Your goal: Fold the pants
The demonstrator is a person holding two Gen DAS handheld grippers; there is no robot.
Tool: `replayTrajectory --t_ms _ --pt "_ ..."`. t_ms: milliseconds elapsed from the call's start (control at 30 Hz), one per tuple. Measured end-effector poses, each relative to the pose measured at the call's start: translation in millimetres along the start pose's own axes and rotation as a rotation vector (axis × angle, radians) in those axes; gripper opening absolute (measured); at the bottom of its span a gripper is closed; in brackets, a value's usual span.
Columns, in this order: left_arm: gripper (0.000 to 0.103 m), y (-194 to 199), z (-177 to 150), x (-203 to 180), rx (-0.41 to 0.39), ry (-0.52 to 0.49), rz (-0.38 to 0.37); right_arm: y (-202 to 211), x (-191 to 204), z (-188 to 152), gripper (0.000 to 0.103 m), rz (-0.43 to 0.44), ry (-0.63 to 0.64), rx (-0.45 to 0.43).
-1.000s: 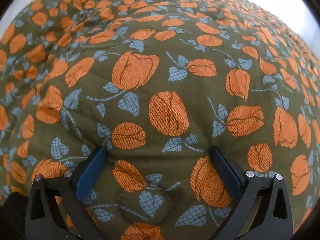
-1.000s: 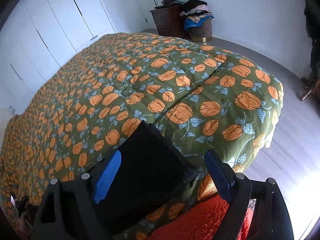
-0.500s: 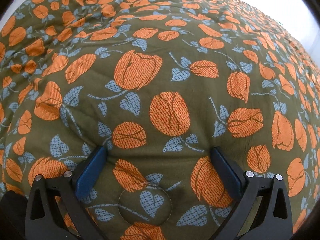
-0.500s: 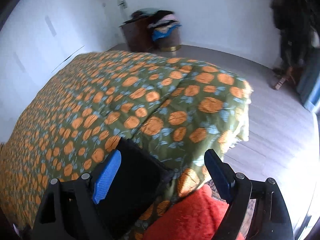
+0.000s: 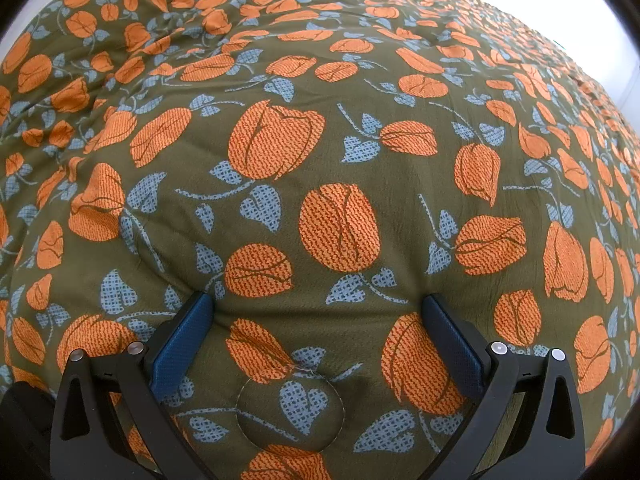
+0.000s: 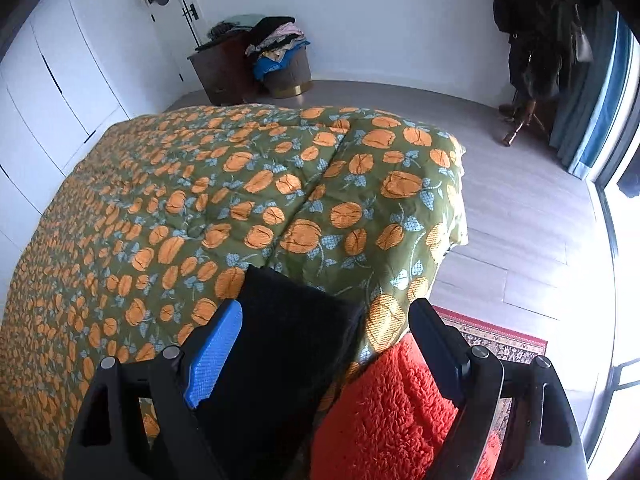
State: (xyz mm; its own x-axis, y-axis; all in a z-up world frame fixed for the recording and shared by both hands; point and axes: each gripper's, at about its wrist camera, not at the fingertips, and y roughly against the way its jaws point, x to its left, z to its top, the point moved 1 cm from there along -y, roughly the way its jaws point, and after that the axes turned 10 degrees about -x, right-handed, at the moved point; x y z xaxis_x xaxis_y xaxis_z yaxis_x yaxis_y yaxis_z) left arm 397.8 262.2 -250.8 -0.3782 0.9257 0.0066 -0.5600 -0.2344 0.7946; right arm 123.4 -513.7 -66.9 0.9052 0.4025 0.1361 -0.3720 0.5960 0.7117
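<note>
Pants [image 6: 280, 340] sit folded into a compact dark rectangle on the bedspread [image 6: 240, 200], at the corner nearest me, right by the edge where it drops toward the red rug [image 6: 384, 408]. I read the fold as essentially done; that spot keeps the stack within reach without leaning over the bed.

Right tongs [image 6: 326, 336] are wide open above the pants, nothing pinched. One pad lines up over the near side of the stack, the other hangs past the bedspread edge over the rug, so I see no contact.

Left tongs [image 5: 316, 332] are also wide open, empty, tipped steeply down, both pads close over bare bedspread. No pants in that view, so I can't tell how far left is from the stack.

My guess: both sets are parked clear so the fabric isn't dragged. Risk: the stack is close to the bedspread edge and a nudge could tip it off toward the rug.
</note>
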Motion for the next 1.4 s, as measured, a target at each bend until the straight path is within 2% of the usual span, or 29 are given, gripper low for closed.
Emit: replayTrajectory --t_ms 200,333,800,1133,1400 --pt "0.103 0.2 -0.2 -0.3 0.000 0.000 0.000 11.9 -13.8 6.3 0.085 -0.063 0.002 -0.062" --pt "0.103 0.3 -0.1 -0.2 0.000 0.000 0.000 15.9 -25.0 4.2 0.085 -0.090 -0.021 -0.066" --pt "0.103 -0.2 0.1 -0.4 0.000 0.000 0.000 14.6 -11.3 -20.8 0.085 -0.069 0.044 -0.033" --pt "0.103 -0.1 -0.1 -0.1 0.000 0.000 0.000 4.3 -21.1 -21.2 0.085 -0.059 0.006 -0.005" --pt "0.103 -0.2 0.1 -0.6 0.000 0.000 0.000 1.2 -14.0 -26.5 0.085 -0.045 0.036 0.019"
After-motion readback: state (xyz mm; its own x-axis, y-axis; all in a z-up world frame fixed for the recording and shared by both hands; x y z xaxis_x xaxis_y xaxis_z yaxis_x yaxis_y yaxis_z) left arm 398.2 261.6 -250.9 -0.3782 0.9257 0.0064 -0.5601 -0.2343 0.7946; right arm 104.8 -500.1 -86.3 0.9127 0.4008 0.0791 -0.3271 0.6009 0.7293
